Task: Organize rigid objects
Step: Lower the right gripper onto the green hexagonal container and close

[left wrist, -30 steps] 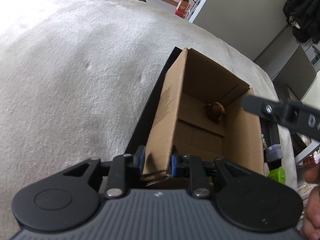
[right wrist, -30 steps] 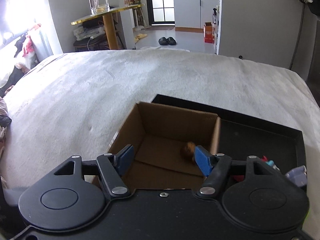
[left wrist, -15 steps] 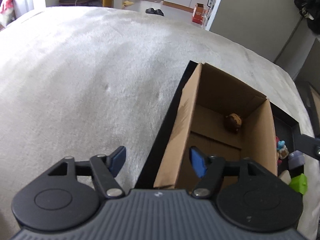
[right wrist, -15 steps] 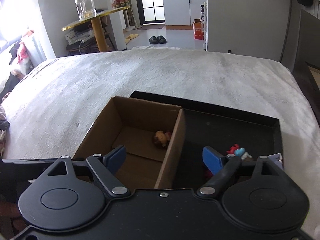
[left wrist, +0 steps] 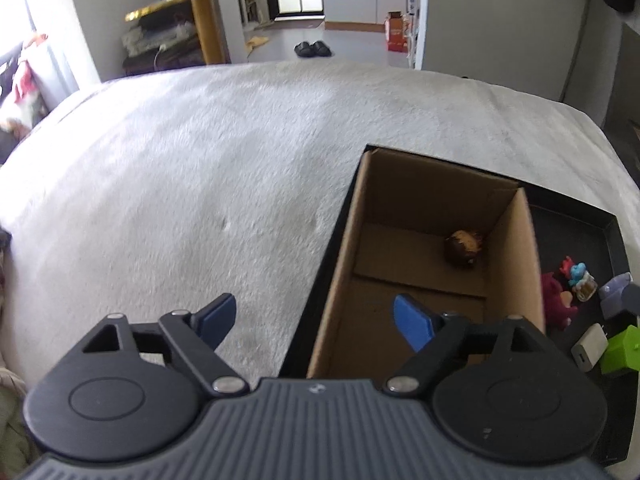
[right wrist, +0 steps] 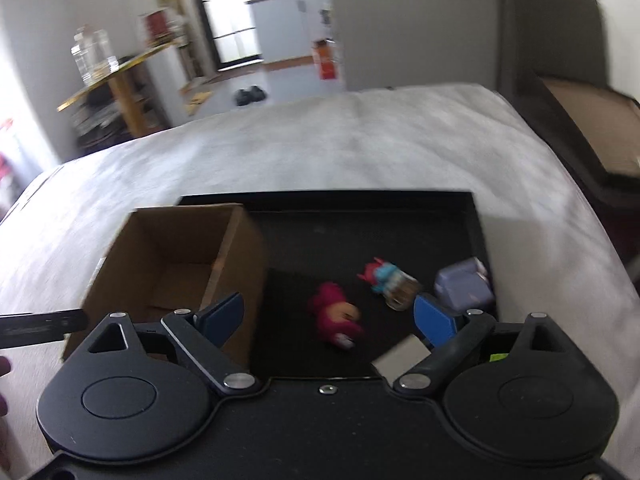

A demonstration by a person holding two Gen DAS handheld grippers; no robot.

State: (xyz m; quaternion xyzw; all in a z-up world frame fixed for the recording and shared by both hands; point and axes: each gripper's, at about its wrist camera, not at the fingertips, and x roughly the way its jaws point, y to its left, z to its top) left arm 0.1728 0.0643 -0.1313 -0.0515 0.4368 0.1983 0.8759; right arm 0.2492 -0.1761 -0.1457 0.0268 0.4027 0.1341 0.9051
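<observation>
White bedding (left wrist: 200,168) bears cardboard box (left wrist: 420,240) (lengthwise, away).

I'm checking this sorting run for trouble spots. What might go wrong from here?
The toys are crowded: closing the open right claw on the pink figure may nudge the blue-and-red figure. The left claw is open, so the cardboard box stands unheld and a bump might shift it.

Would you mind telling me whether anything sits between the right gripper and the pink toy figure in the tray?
Nothing visible does: the right gripper is open, and the pink toy figure lies on the black tray just ahead of it.
</observation>
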